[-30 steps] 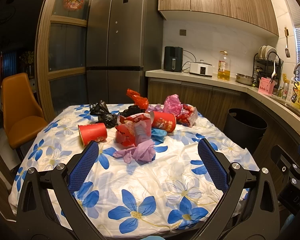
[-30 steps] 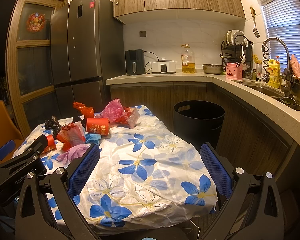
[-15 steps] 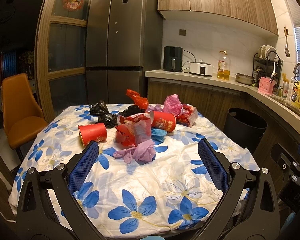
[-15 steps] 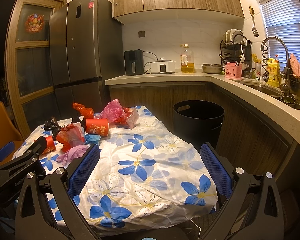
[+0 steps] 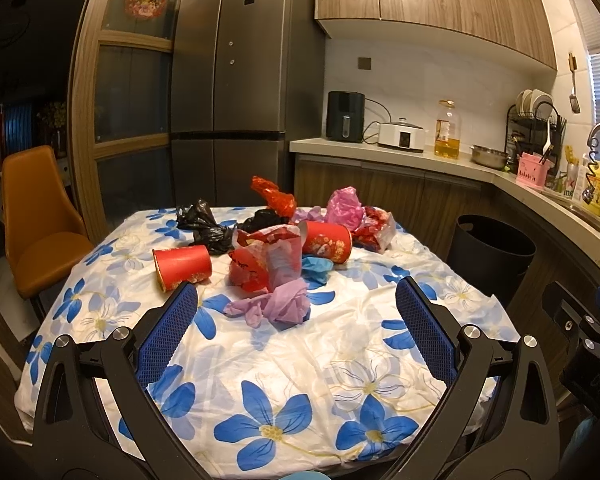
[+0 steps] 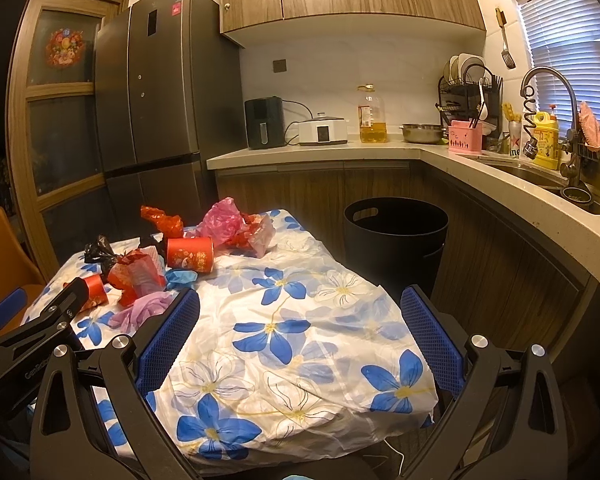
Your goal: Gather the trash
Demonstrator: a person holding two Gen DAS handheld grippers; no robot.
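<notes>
While both the left gripper (image 5: 296, 332) and right gripper (image 6: 300, 334) hang empty with jaws wide, light crumpled bags (image 5: 278, 304) and crushable paper cups (image 5: 182, 266) litter the table's (image 5: 340, 360) middle, best pinched at a fold.

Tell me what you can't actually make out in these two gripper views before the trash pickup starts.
- Inside of the black bin: both views are too low and its dark wall hides the contents.
- Red cup on the table's left: in the right wrist view the left gripper covers part of it.
- Black bags: the red wrapper pile overlaps them in the left wrist view.
- Sink basin: mostly hidden behind the counter edge.
</notes>
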